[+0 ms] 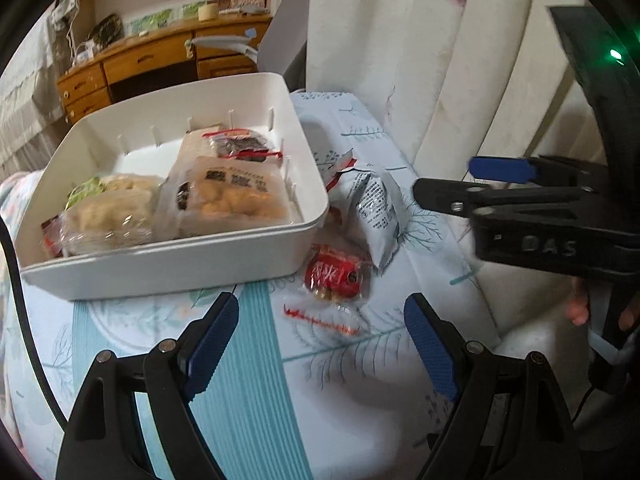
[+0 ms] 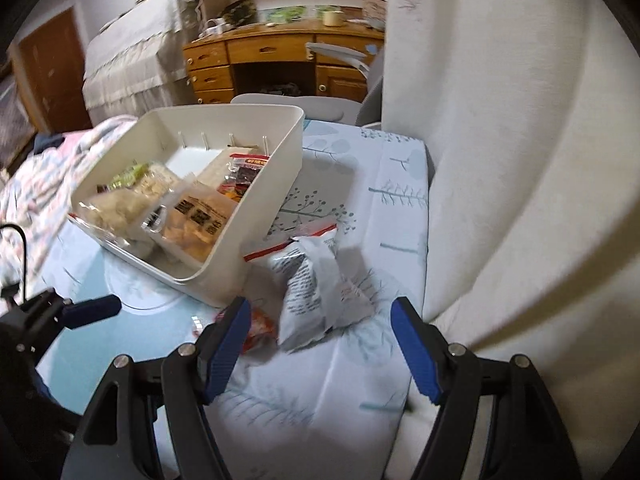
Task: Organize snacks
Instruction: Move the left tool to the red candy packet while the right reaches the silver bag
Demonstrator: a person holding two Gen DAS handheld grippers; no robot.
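A white storage box (image 1: 180, 258) (image 2: 276, 184) sits on the patterned cloth and holds several snack packs, among them an orange-biscuit pack (image 1: 232, 196) (image 2: 196, 224) and a pale puffed-snack bag (image 1: 108, 216). Beside the box lie a white printed packet (image 1: 378, 208) (image 2: 320, 292) and a small red snack pack (image 1: 336, 276) (image 2: 256, 328). My left gripper (image 1: 322, 340) is open and empty, just short of the red pack. My right gripper (image 2: 320, 344) is open and empty, right over the white packet; it also shows in the left wrist view (image 1: 448, 184).
A cream curtain (image 1: 440, 60) (image 2: 520, 140) hangs close on the right. A wooden desk (image 2: 272, 64) and a grey chair (image 1: 288, 40) stand behind. A floral quilt (image 2: 44, 176) lies to the left. The cloth-covered surface (image 2: 408, 184) ends at the curtain.
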